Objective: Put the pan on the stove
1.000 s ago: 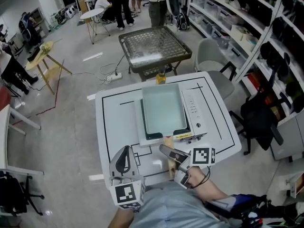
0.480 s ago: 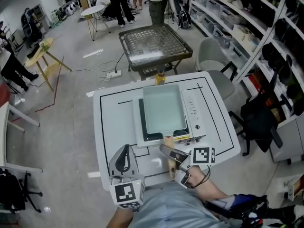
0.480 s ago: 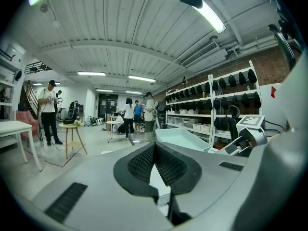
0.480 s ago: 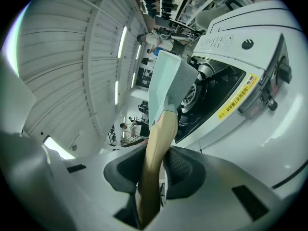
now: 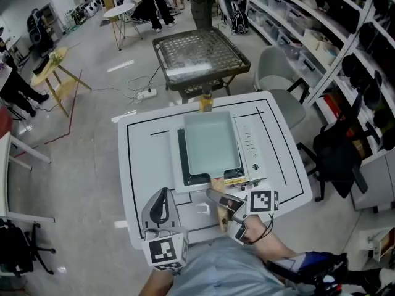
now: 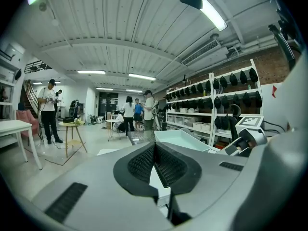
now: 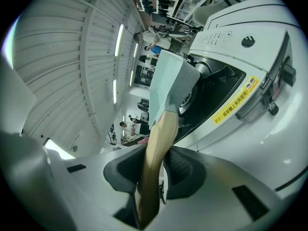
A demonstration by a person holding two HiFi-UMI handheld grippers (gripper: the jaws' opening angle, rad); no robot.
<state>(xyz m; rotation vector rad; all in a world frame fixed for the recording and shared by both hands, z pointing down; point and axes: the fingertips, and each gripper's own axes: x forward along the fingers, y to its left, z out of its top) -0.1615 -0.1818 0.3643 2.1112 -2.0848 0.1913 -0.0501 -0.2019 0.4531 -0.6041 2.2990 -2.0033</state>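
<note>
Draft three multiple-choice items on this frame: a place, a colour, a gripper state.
1. Where is the pan?
A. On the floor
B. Over the stove
C. On a shelf
2. What colour is the pan's inside?
A. Pale green
B. Red
C. Black
3. What is between the right gripper's jaws?
A. Nothing
B. A cable
C. The pan's wooden handle
Answers: 1 B, the pan lies over the stove on the white table. 2 A, its inside shows pale green. 3 C, the jaws are closed on the wooden handle.
</note>
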